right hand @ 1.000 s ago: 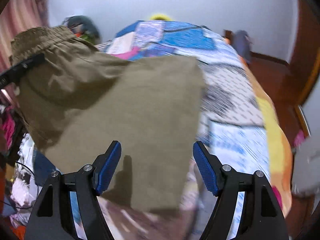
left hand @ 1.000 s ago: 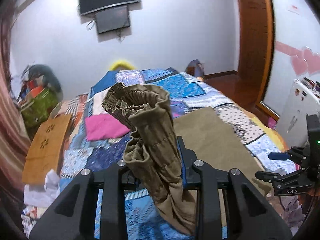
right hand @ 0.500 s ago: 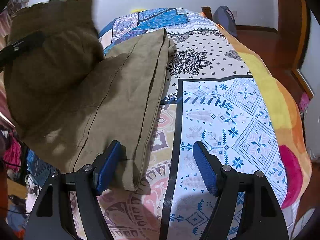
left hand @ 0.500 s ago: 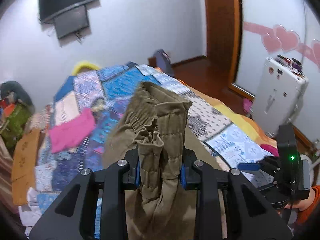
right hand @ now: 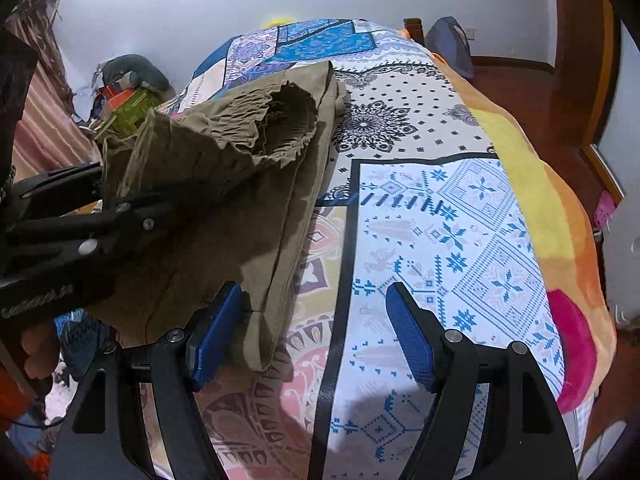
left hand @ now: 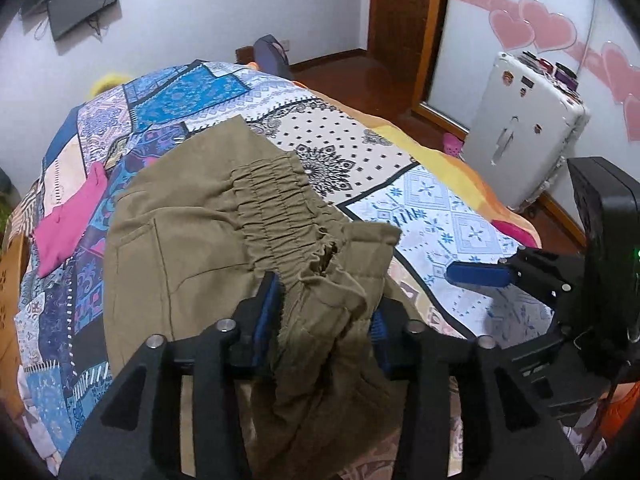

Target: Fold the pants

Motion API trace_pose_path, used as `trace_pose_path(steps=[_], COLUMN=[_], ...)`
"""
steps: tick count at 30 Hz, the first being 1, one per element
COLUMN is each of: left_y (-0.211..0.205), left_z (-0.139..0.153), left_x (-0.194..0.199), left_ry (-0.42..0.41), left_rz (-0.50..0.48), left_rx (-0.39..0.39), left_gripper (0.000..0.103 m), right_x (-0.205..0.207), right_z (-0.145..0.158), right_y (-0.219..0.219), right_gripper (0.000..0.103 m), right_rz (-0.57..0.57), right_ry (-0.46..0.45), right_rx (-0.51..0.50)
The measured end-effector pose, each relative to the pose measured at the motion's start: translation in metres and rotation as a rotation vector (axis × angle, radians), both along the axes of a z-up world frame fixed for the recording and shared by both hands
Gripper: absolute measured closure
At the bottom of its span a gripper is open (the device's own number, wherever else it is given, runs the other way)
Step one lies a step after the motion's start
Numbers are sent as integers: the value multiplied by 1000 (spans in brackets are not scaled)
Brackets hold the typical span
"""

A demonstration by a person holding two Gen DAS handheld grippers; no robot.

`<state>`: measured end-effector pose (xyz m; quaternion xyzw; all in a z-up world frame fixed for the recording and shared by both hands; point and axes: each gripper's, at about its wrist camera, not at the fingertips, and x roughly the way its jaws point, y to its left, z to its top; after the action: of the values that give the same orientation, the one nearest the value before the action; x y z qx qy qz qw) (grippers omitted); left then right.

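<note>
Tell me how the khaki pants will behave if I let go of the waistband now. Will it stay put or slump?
The pants look thin and floppy: cloth droops between the opening left gripper, so the waistband will probably slump. Its gathered elastic will likely stay bunched. The patterned bedspread seems grippy enough to prevent sliding.

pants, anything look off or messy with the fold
Yes. The pants lie doubled on the bed, but the waistband is bunched and gaping rather than flat, still between the left gripper as its jaws open. The right gripper is open and empty.
</note>
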<state>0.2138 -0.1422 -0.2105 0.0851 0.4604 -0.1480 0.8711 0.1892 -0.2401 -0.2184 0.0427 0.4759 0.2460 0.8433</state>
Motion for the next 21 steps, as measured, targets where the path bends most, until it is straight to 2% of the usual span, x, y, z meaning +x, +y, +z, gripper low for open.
trace_pose_path(steps=[1, 3, 5, 8, 9, 12, 15, 21], left_y=[0, 3, 7, 21, 28, 47, 69, 93], left_z=[1, 6, 12, 24, 29, 43, 43, 10], left_x=[0, -4, -8, -15, -20, -30, -33, -33], left_ry=[7, 20, 43, 85, 80, 18, -17, 54], left_rz=[-4, -8, -13, -28, -19, 25, 88, 154], left_rx=[-8, -33, -62, -176, -187, -141, -74, -38], left_gripper=[48, 43, 43, 42, 42, 42, 42, 42], right_x=[-1, -4, -7, -7, -7, -6, -5, 5], right_z=[2, 9, 18, 31, 36, 48, 61, 76], right_y=[-2, -5, -10, -17, -18, -18, -12, 17], right_gripper=[32, 32, 32, 32, 32, 32, 32, 32], right_rz=[-3, -15, -24, -45, -50, -53, -48, -1], right_ry=[-3, -20, -46, -74, -83, -117, -152, -199], right_rx=[-6, -23, -35, -23, -19, -14, 7, 62])
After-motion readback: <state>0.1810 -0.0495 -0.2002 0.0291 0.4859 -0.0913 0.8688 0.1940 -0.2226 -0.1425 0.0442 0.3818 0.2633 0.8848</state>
